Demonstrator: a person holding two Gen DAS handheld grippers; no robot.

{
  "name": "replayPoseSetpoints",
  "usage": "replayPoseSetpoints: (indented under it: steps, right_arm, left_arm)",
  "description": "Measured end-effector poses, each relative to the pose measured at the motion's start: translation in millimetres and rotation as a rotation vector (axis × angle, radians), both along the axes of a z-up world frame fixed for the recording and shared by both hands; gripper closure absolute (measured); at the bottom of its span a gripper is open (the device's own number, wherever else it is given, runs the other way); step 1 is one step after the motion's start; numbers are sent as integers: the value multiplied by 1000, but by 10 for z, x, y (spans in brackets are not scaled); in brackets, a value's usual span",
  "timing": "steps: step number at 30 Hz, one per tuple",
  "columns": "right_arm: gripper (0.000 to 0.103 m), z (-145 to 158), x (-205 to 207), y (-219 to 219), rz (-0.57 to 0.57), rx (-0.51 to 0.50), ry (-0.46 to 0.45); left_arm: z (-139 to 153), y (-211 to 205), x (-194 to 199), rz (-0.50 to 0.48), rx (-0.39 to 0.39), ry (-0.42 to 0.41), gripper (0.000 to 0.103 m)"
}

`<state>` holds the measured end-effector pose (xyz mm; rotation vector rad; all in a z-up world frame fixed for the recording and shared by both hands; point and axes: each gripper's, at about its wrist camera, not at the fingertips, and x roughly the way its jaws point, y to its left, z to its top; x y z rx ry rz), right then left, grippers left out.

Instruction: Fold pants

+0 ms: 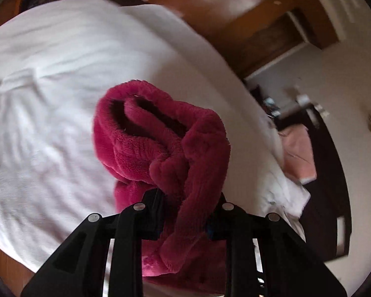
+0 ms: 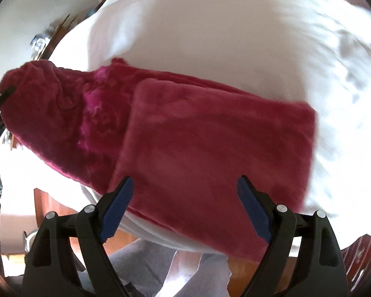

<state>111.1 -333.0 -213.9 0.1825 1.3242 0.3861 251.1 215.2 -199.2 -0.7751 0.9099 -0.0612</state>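
The pants (image 2: 185,136) are fuzzy magenta fleece, lying across a white sheet (image 2: 222,37) with one end folded over on top near my right gripper. My left gripper (image 1: 185,212) is shut on a bunched end of the pants (image 1: 165,143) and holds it lifted above the sheet (image 1: 49,99). That lifted end shows at the far left of the right wrist view, with the left gripper (image 2: 2,94) at the frame edge. My right gripper (image 2: 185,193) is open and empty, its blue-padded fingers (image 2: 116,208) spread just above the folded part.
The sheet covers a bed or table with wooden floor (image 1: 235,12) around it. A pink cloth (image 1: 299,153) and dark furniture (image 1: 334,173) lie beyond the sheet's edge. The person's grey-clad legs (image 2: 141,259) stand below the near edge.
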Motion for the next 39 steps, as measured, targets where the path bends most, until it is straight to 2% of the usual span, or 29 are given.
replayPoseSetpoints:
  steps: [7, 11, 19, 23, 30, 39]
  right_arm:
    - [16, -22, -267, -802, -134, 54, 11]
    - [16, -48, -427, -1105, -182, 78, 5]
    - [16, -95, -631, -1550, -254, 132, 8]
    - [16, -114, -740, -1722, -286, 139, 7]
    - [16, -226, -990, -2020, -348, 144, 36]
    - [16, -345, -1131, -2153, -386, 129, 74]
  left_arm:
    - [354, -1212, -25, -198, 39, -59, 79]
    - [450, -1844, -93, -326, 80, -70, 79]
    - [419, -3132, -316, -615, 182, -75, 79]
    - [266, -3533, -425, -726, 216, -59, 79]
    - [-189, -4190, -665, -890, 359, -18, 79]
    - [-740, -4556, -893, -974, 486, 48, 77]
